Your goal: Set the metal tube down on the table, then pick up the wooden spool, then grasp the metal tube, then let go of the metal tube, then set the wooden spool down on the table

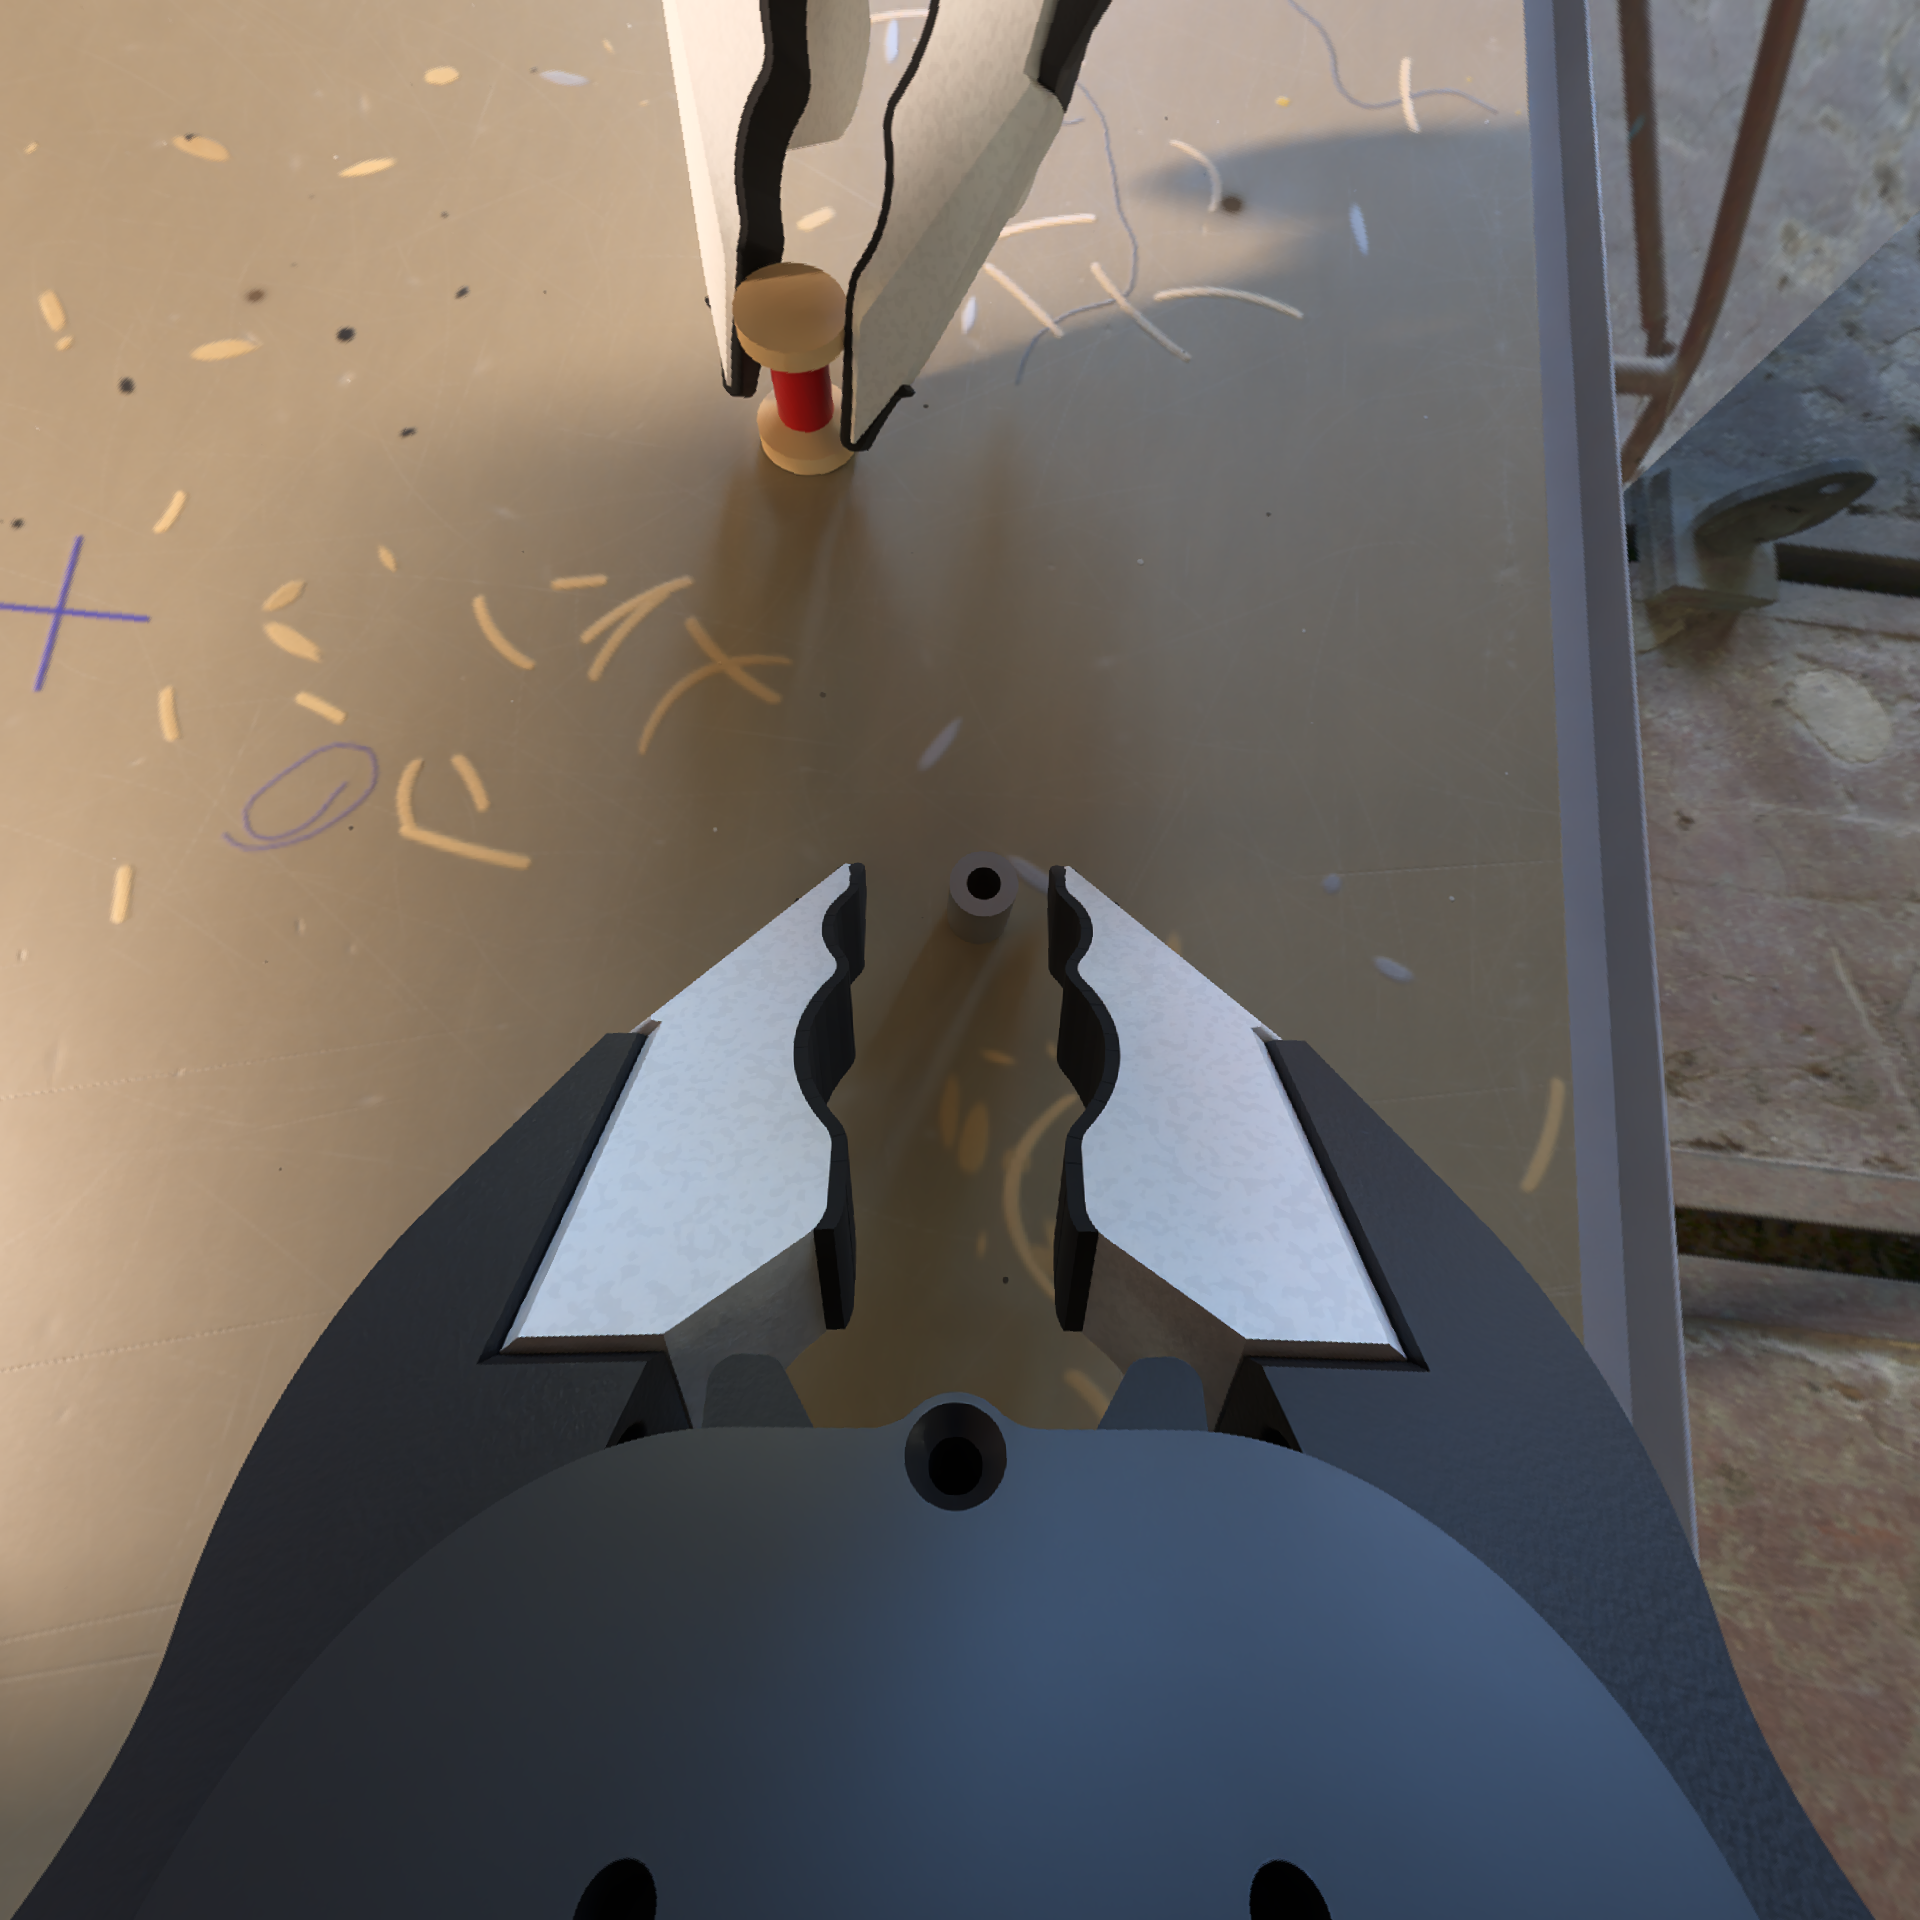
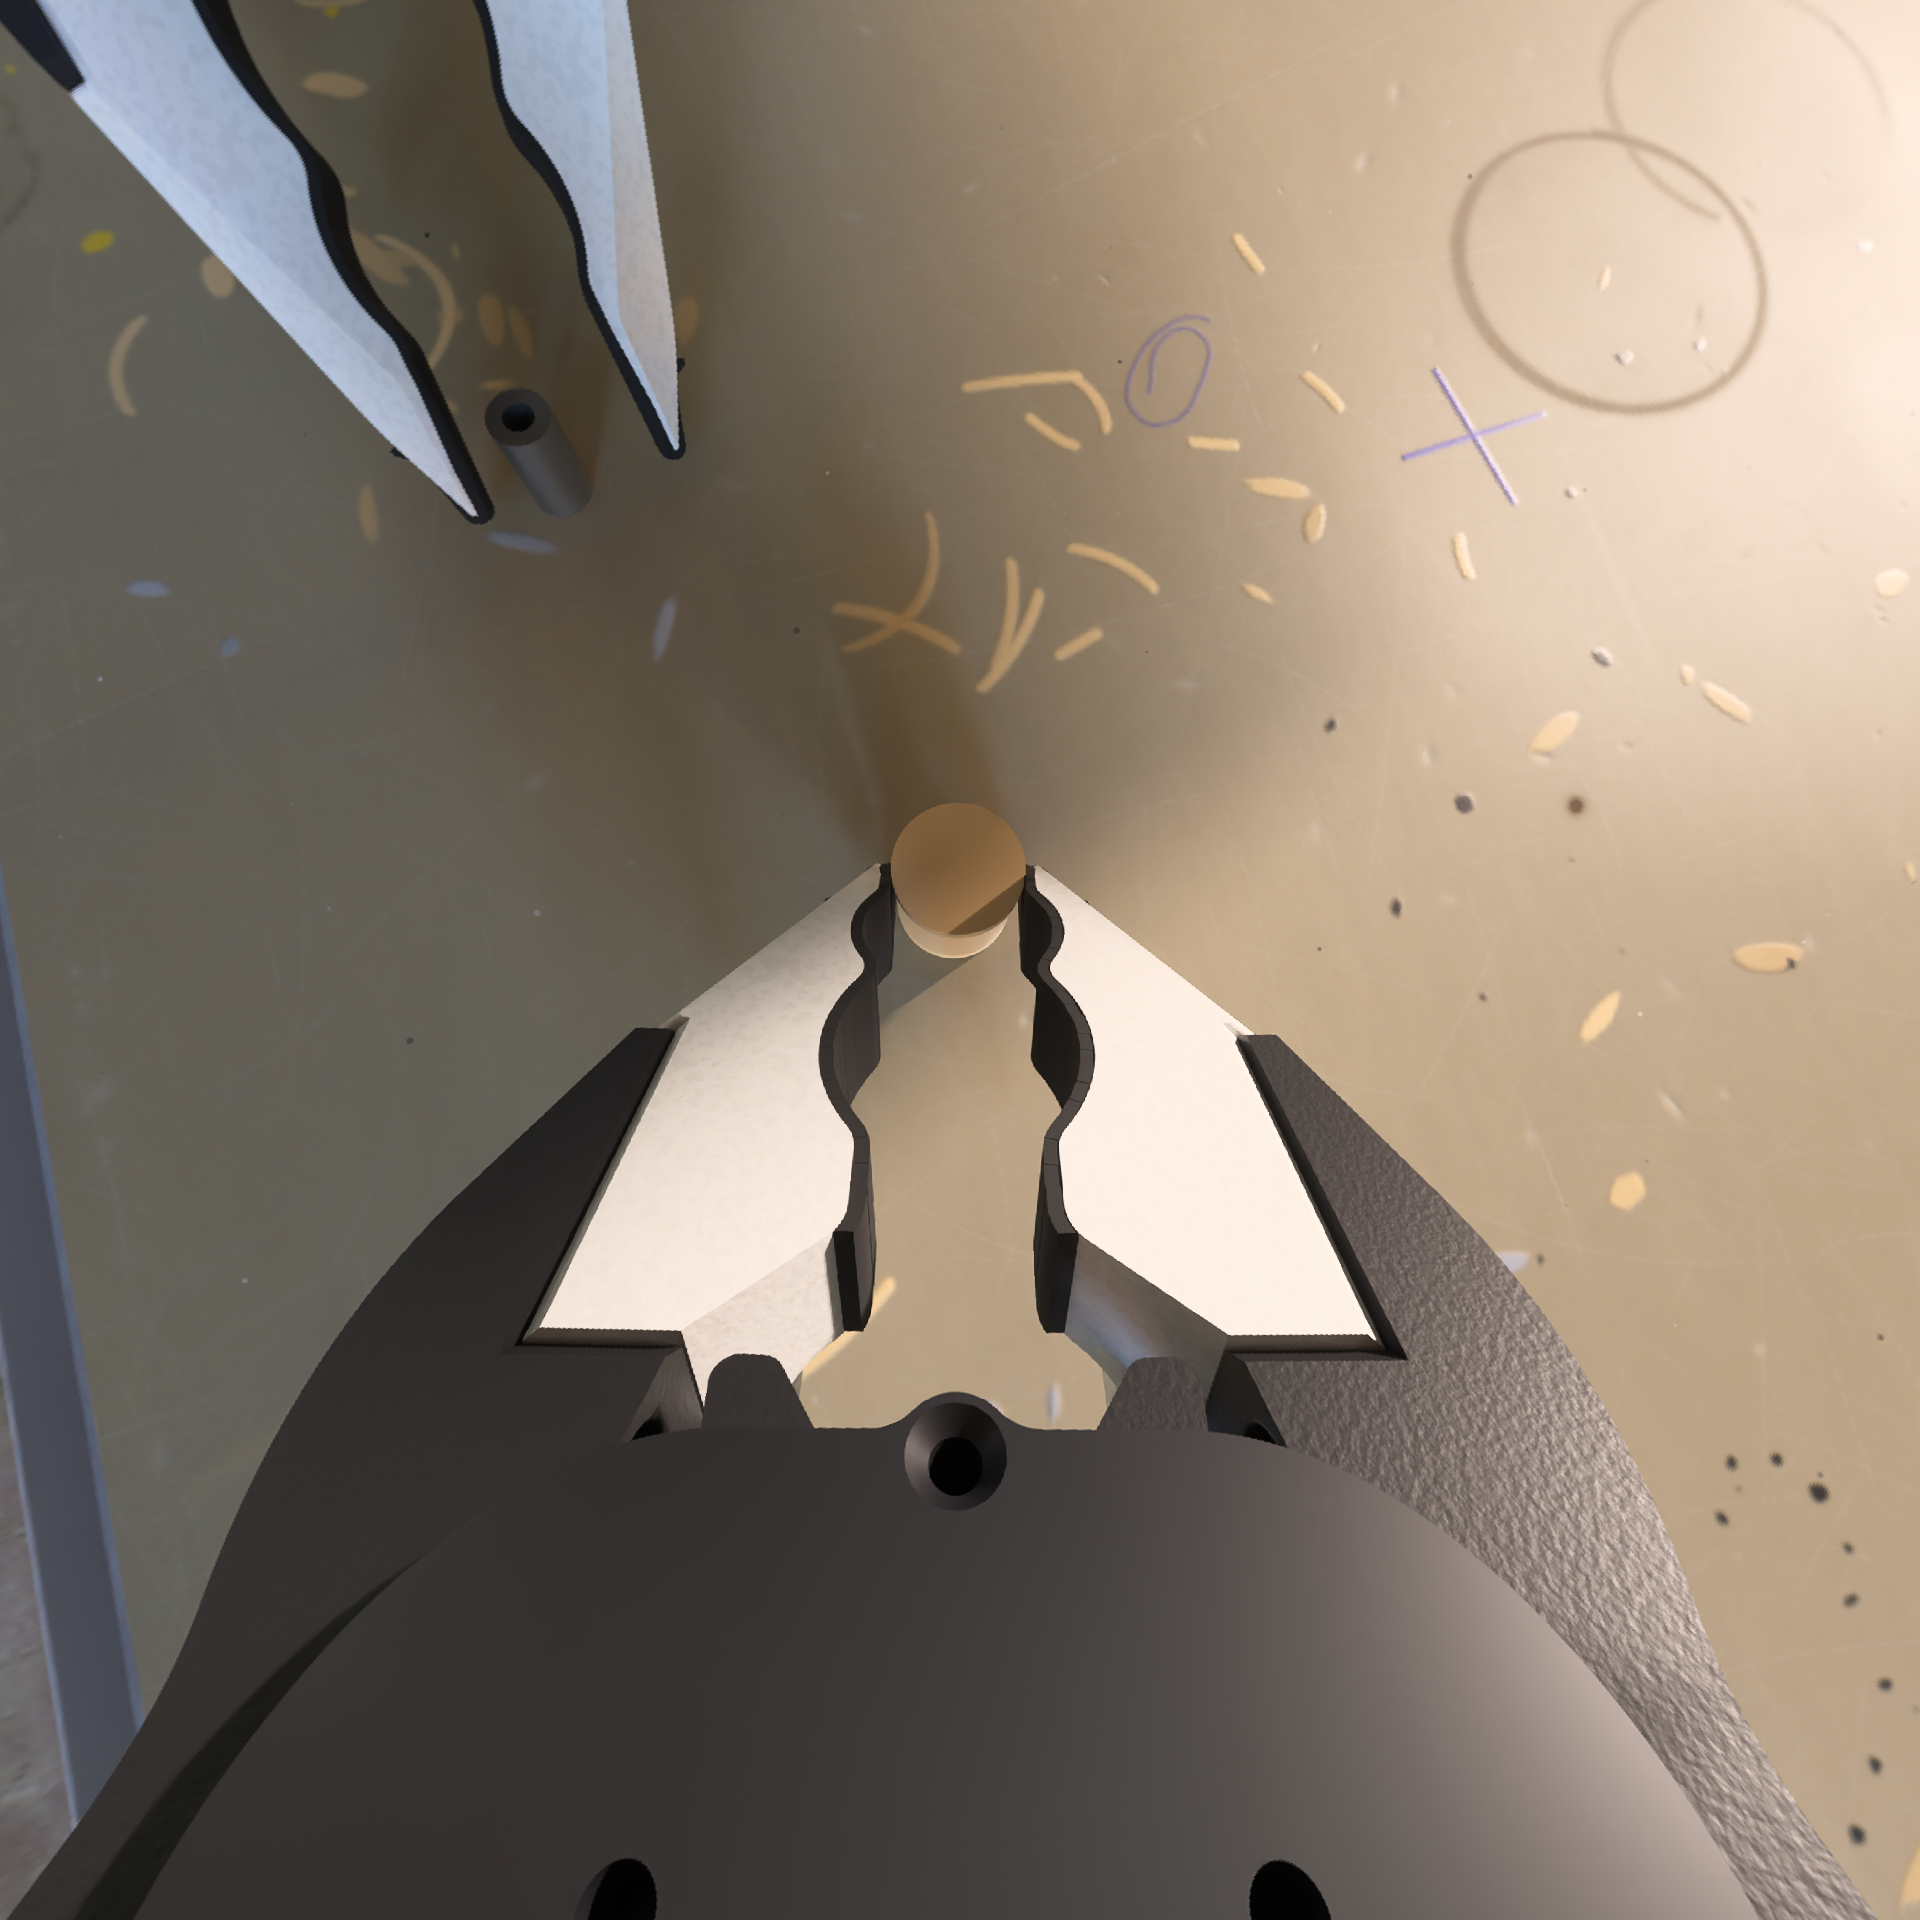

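Observation:
The metal tube (image 1: pixel 981 902) is a short dark cylinder standing upright on the tan table (image 1: pixel 416 1039). My left gripper (image 1: pixel 956 883) is open, with the tube between its fingertips and a gap on each side. The tube (image 2: pixel 535 457) and the left gripper (image 2: pixel 574 483) also show in the right wrist view. The wooden spool (image 1: pixel 798 364), with red thread on it, stands upright with its base at the table surface. My right gripper (image 2: pixel 954 883) is shut on the spool's top flange (image 2: pixel 956 868). The right gripper (image 1: pixel 800 410) shows in the left wrist view.
The table's grey metal edge (image 1: pixel 1579 727) runs close to the right of my left gripper, with rough ground and a metal bracket (image 1: pixel 1725 530) beyond it. The same edge (image 2: pixel 42 1247) shows in the right wrist view. Wood shavings and pen marks cover the table.

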Controlling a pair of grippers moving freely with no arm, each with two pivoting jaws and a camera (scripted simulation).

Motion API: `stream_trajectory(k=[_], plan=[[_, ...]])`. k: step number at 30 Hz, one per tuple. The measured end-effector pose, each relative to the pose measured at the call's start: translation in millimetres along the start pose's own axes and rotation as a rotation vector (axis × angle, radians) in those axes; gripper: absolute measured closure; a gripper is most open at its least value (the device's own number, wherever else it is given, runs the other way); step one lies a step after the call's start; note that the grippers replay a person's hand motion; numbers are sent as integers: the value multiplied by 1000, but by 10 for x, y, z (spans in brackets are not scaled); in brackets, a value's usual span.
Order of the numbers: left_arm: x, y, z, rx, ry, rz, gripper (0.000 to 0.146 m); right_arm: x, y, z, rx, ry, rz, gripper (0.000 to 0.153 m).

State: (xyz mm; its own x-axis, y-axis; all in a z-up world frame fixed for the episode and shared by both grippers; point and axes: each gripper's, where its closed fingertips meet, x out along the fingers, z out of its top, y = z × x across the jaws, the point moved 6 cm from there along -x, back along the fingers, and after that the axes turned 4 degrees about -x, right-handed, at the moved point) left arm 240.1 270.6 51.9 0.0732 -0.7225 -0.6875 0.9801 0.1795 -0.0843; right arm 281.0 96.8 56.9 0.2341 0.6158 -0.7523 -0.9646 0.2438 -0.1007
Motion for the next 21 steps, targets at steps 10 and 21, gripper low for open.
stream_trajectory(k=[10, 21], plan=[[5, 9, 2, 34, 1, 21, 134, -97, 160, 63, -154, -121, 48, 129], [-16, -1, -9, 34, 0, -24, 134, -84, 312, 82, -213, -180, 122, 129]])
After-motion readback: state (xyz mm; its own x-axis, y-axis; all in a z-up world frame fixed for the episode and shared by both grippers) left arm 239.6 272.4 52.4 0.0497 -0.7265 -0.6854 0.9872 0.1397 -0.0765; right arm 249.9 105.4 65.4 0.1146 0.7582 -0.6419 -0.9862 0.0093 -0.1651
